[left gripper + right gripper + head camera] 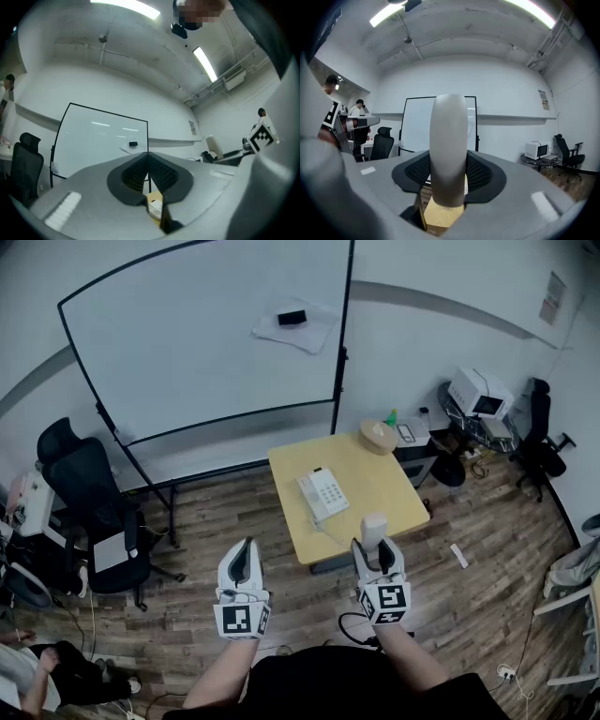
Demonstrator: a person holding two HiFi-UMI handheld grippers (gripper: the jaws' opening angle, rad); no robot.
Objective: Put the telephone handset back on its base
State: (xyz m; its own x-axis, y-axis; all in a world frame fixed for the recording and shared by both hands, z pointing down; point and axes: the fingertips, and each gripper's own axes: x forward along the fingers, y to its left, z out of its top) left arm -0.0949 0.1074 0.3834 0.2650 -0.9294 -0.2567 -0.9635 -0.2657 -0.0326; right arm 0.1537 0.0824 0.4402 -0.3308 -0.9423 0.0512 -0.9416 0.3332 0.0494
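The white telephone base (323, 493) lies on the small yellow table (375, 486) ahead of me. My right gripper (377, 546) is shut on the pale grey handset (374, 527), held upright before the table's near edge. In the right gripper view the handset (449, 154) stands up between the jaws of the right gripper (449, 180). A cord (335, 531) runs from the base toward the handset. My left gripper (243, 561) hovers over the floor left of the table, shut and empty. In the left gripper view its jaws (148, 161) meet, with the base (155, 207) glimpsed below.
A big whiteboard (206, 334) on a stand rises behind the table. A black office chair (89, 512) stands at the left, and a person (37, 671) sits low at the bottom left. A round tan object (380, 436) rests on the table's far corner. A side table with a white device (480, 395) stands at the right.
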